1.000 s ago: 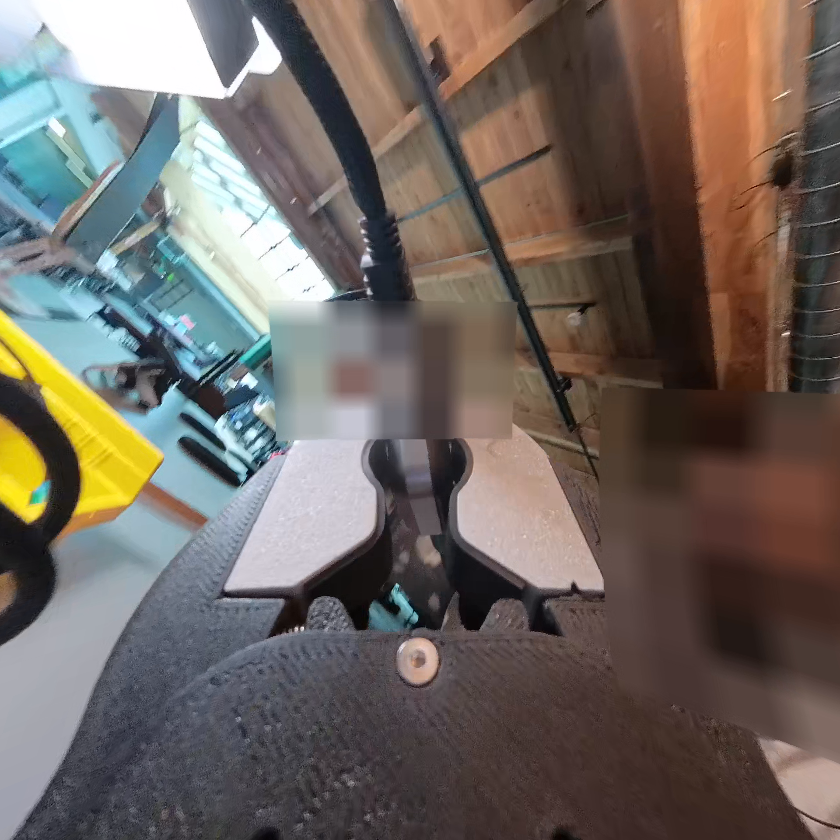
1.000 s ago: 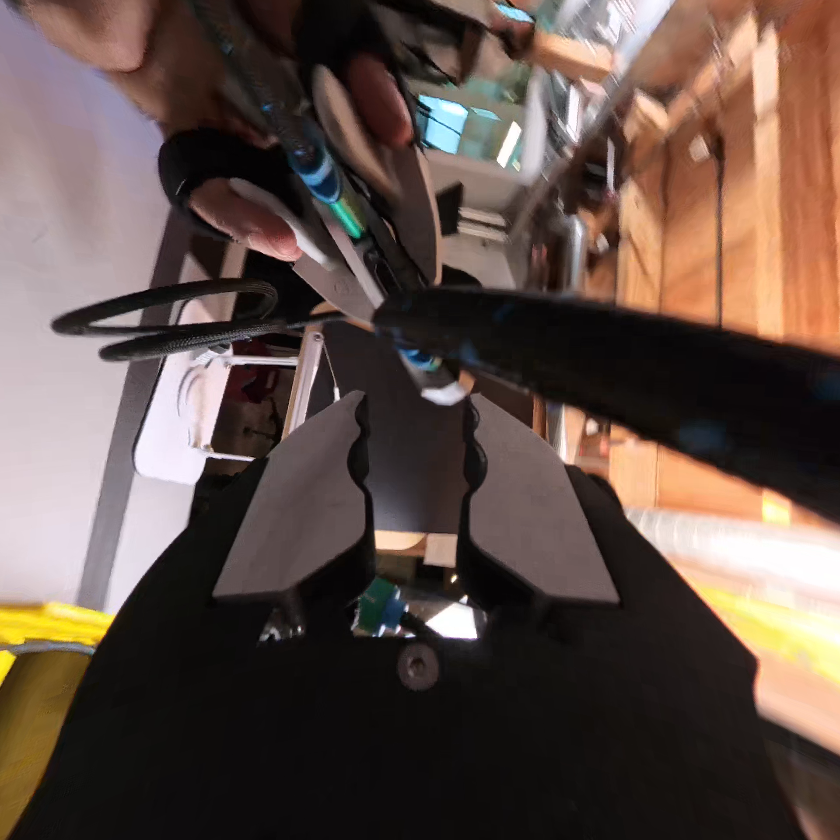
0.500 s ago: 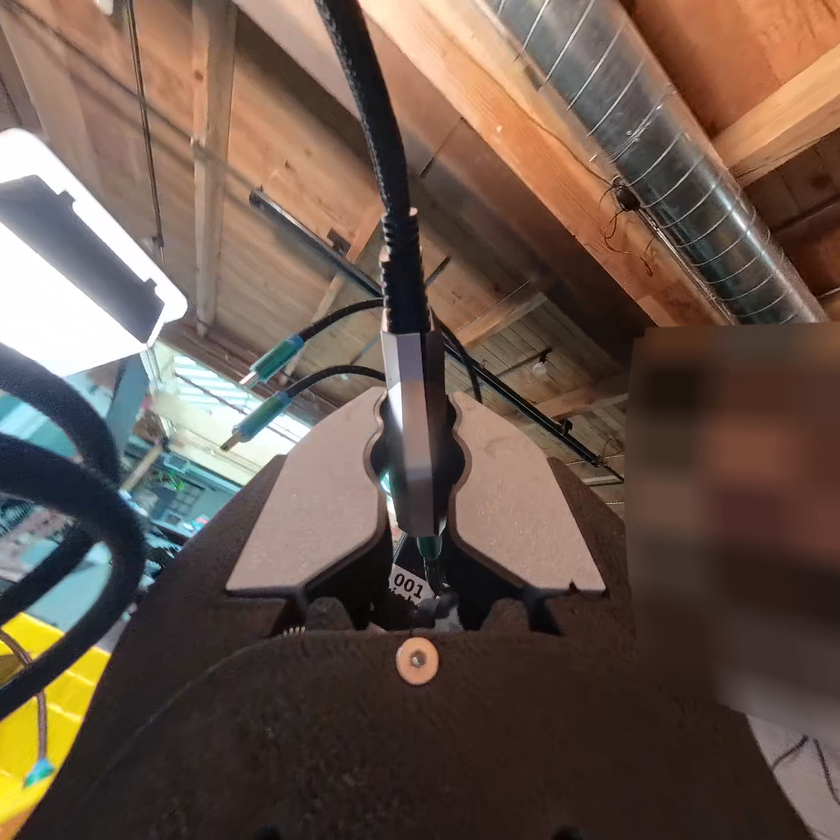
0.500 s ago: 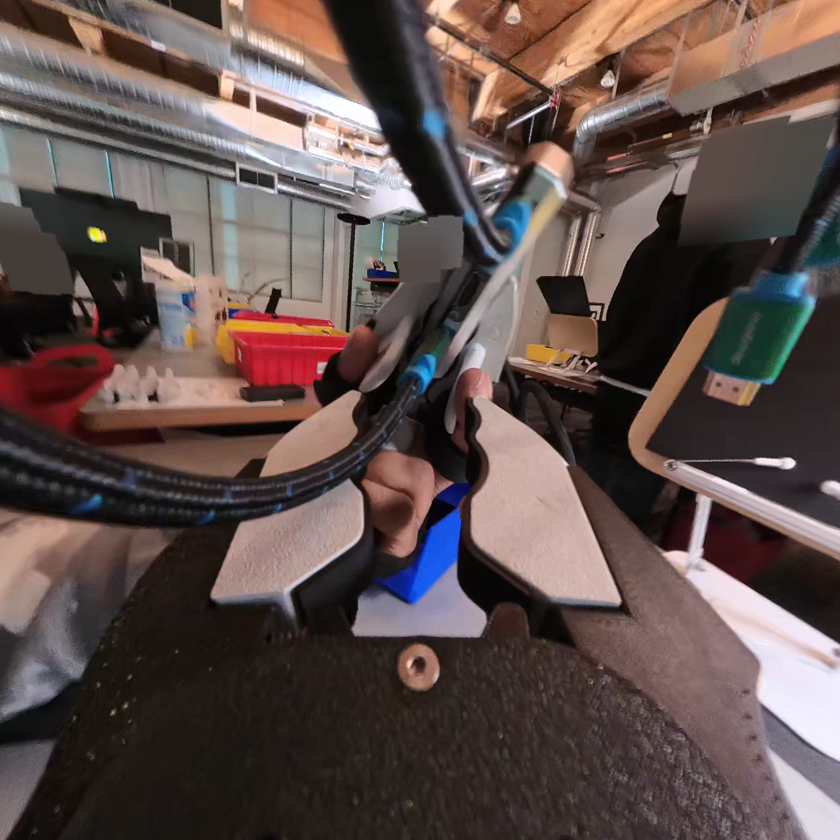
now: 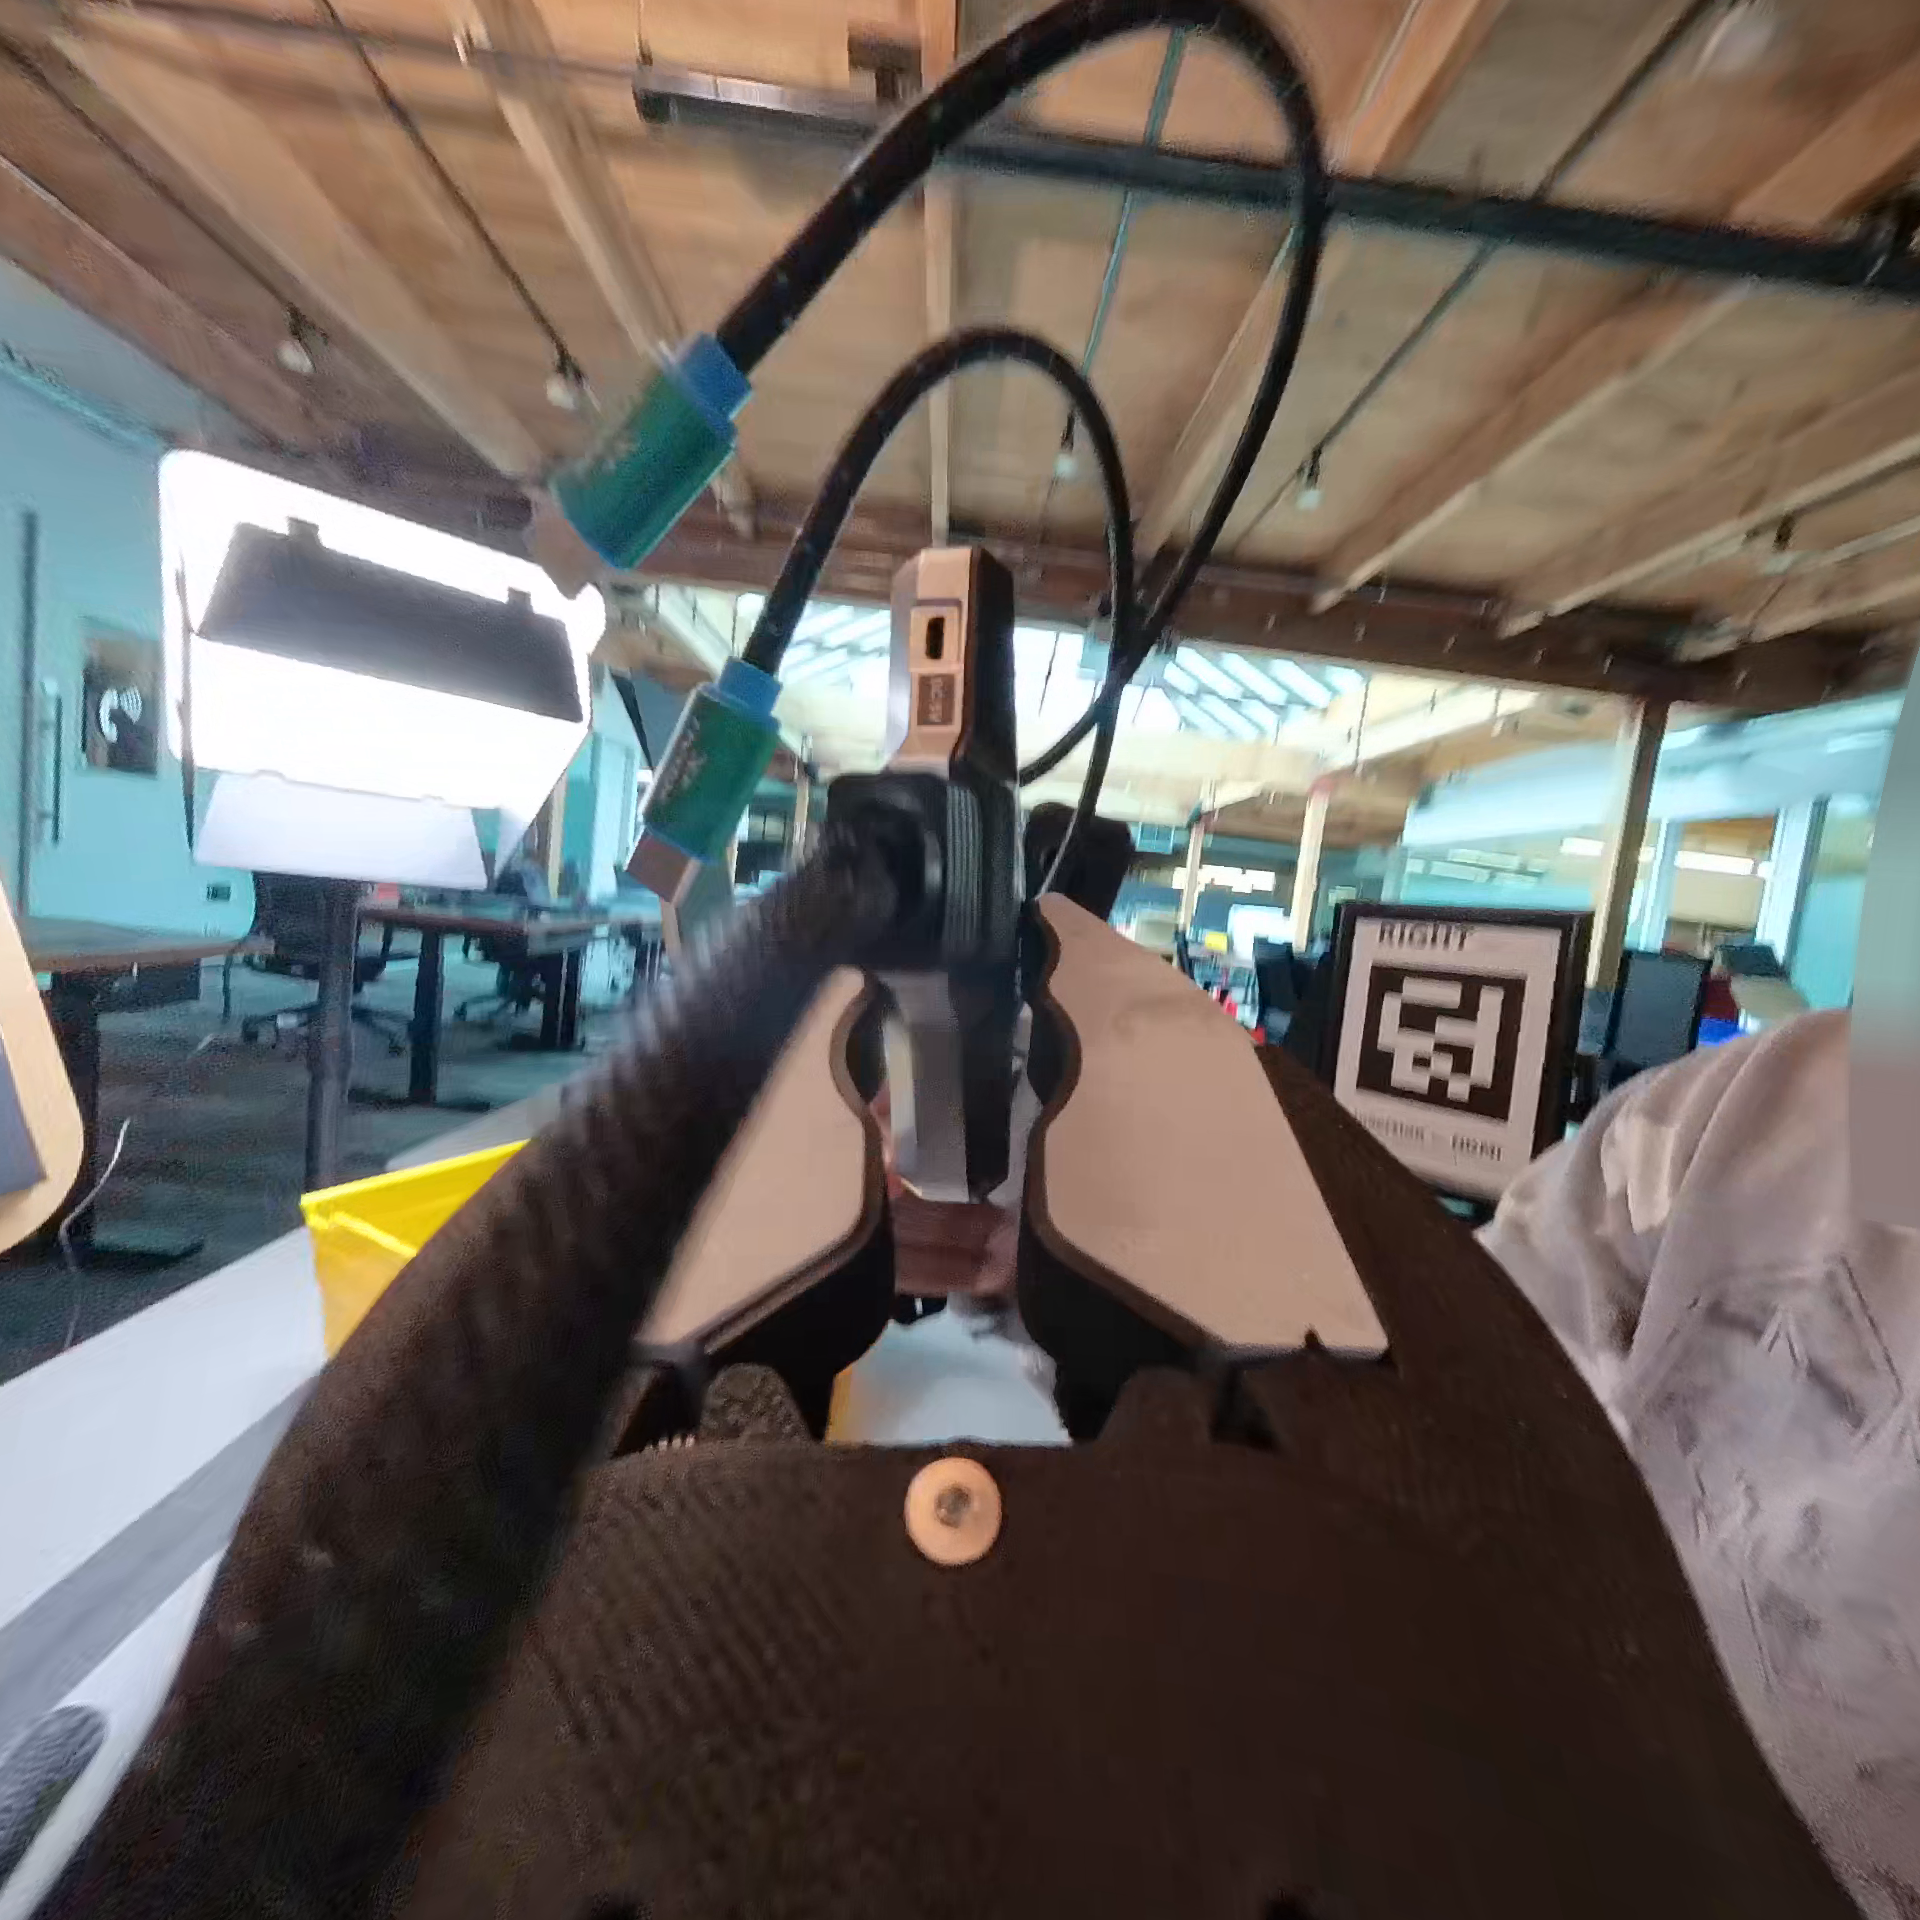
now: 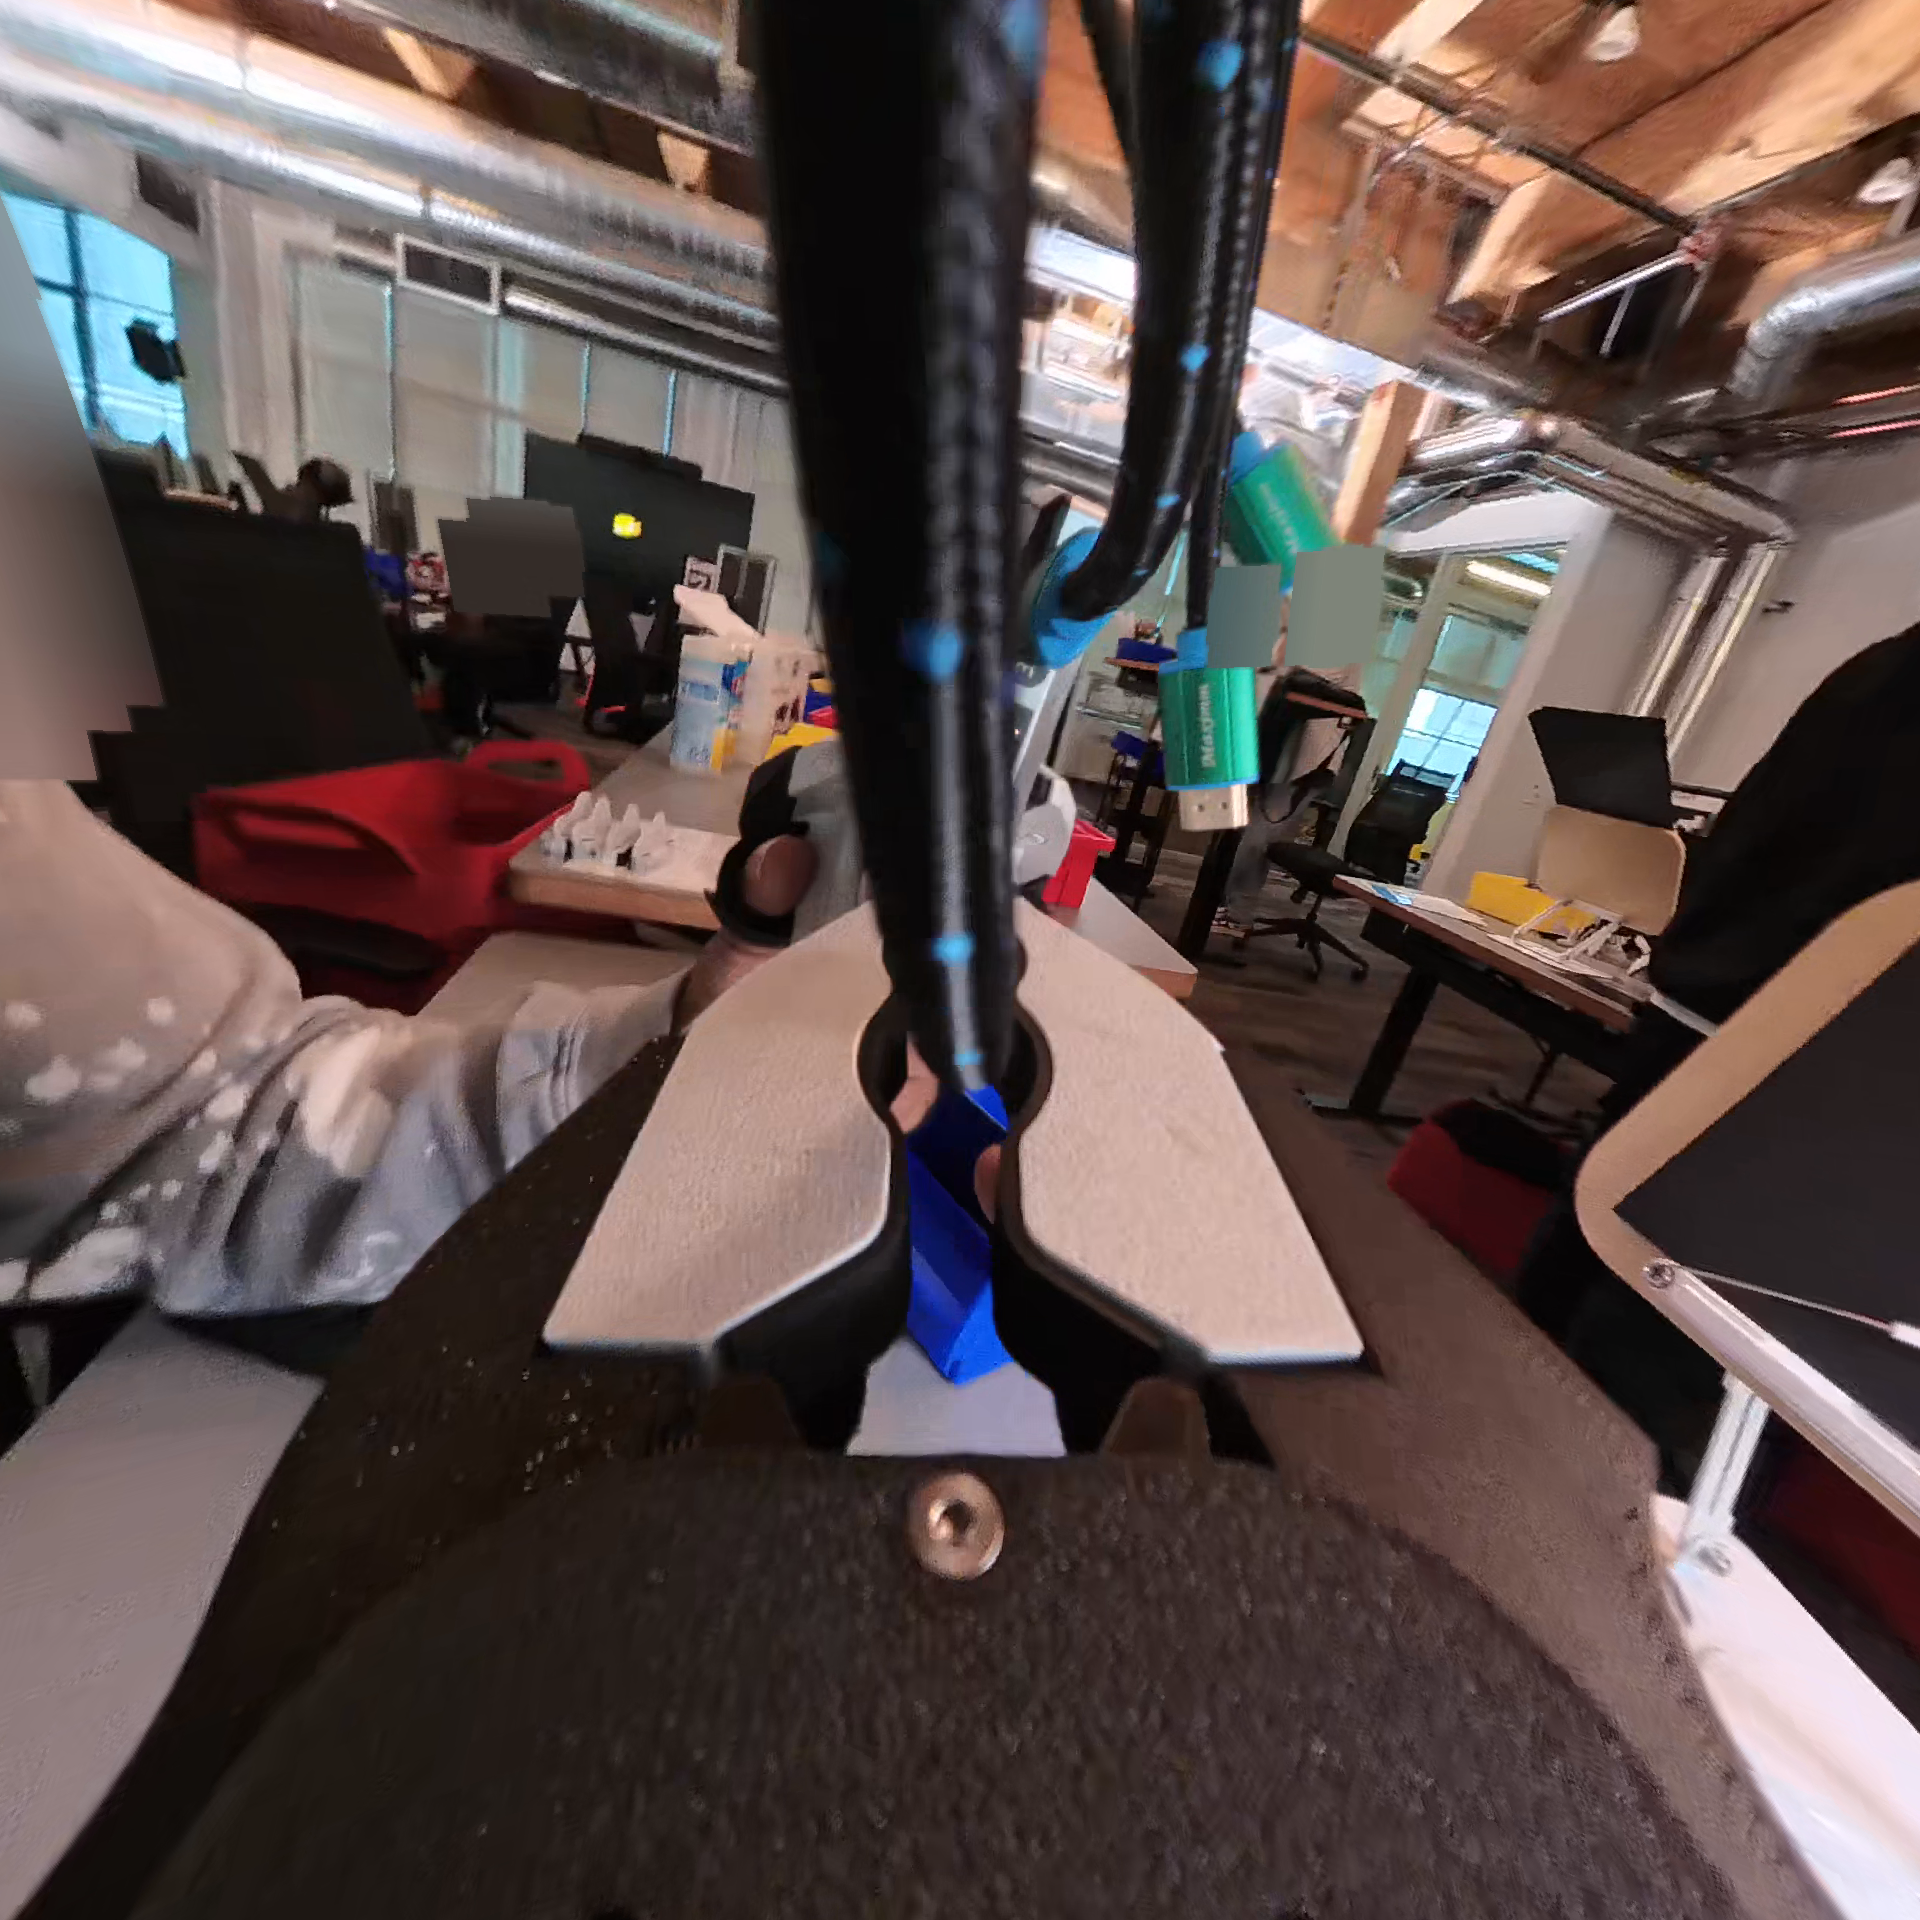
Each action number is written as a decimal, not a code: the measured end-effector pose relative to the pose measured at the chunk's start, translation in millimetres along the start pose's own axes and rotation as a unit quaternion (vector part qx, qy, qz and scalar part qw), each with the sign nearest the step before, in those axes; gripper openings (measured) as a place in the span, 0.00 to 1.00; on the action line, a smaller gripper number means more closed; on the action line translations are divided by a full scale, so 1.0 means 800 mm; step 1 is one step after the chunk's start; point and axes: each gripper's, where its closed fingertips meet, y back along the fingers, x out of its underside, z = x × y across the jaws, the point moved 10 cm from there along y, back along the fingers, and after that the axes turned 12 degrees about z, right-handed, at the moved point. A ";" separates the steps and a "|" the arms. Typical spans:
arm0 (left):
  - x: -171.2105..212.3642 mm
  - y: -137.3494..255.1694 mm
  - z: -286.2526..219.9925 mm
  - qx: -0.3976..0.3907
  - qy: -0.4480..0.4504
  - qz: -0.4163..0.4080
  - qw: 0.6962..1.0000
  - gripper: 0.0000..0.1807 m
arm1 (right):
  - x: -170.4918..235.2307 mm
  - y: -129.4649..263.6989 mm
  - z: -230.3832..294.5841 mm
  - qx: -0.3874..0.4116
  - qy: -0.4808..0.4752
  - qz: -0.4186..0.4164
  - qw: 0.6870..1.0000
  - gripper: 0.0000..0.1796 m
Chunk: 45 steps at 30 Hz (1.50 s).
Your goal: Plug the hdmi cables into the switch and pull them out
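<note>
The switch [image 5: 951,862], a slim grey-and-black box, was held upright and clamped between the pads of the left hand-held gripper [image 5: 951,1049], with a thick braided cable [image 5: 582,1247] running from its side across the gripper body. The right hand-held gripper [image 6: 951,1081] was seen nearly closed around a black braided HDMI cable [image 6: 914,520], pinched in the notch of its pads well back from any plug. The step in hand was judged to be a regrasp before plugging in: two green-and-blue plugs [image 5: 649,462] [image 5: 707,774] were left dangling free beside the switch (neither seated in a port). A grip on a plug body itself, and alignment with a port, would be called for next. Swinging cable loops could get in the way. Farther off, a blue block [image 6: 951,1247], a yellow bin [image 5: 405,1236], a worktop [image 6: 623,883] and a red container [image 6: 364,831] were visible.
</note>
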 end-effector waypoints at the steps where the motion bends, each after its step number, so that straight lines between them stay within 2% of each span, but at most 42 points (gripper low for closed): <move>1: 0.002 -0.003 0.000 0.002 -0.003 0.021 1.000 0.13 | 0.003 0.006 -0.001 -0.007 0.002 -0.001 1.000 0.06; 3: 0.009 -0.010 0.000 0.002 0.000 0.038 0.999 0.13 | 0.010 0.015 -0.004 -0.012 0.002 -0.003 1.000 0.06; 10: 0.030 -0.019 0.011 0.001 0.014 0.003 1.000 0.13 | 0.023 0.021 -0.013 -0.015 -0.055 -0.036 0.998 0.06; 14: 0.035 -0.020 0.008 -0.018 -0.017 -0.010 1.000 0.13 | 0.026 0.018 -0.016 -0.026 -0.094 -0.052 0.994 0.06; 18: 0.036 -0.023 0.004 -0.026 -0.038 -0.010 0.999 0.13 | 0.024 0.021 -0.016 -0.039 -0.091 -0.041 0.994 0.06; 26: 0.028 -0.024 -0.003 -0.053 -0.081 0.064 0.993 0.15 | 0.028 0.021 -0.017 -0.062 -0.094 -0.007 0.994 0.06; 37: 0.025 -0.025 -0.005 -0.036 -0.088 0.086 0.992 0.12 | 0.027 0.029 -0.020 -0.070 -0.078 0.001 0.994 0.06; 39: 0.009 -0.002 -0.001 -0.052 -0.079 0.018 0.995 0.12 | 0.024 0.065 -0.037 -0.042 -0.094 -0.043 0.994 0.06; 40: -0.005 0.018 0.001 -0.052 -0.074 -0.010 0.996 0.12 | 0.022 0.087 -0.045 -0.012 -0.089 -0.036 0.995 0.06; 42: -0.028 0.046 -0.005 -0.088 -0.106 0.009 0.991 0.12 | 0.012 0.123 -0.051 0.062 -0.066 -0.002 0.996 0.06; 45: -0.044 0.057 -0.013 -0.140 -0.128 0.055 0.980 0.12 | 0.001 0.162 -0.060 0.146 -0.078 0.030 0.986 0.06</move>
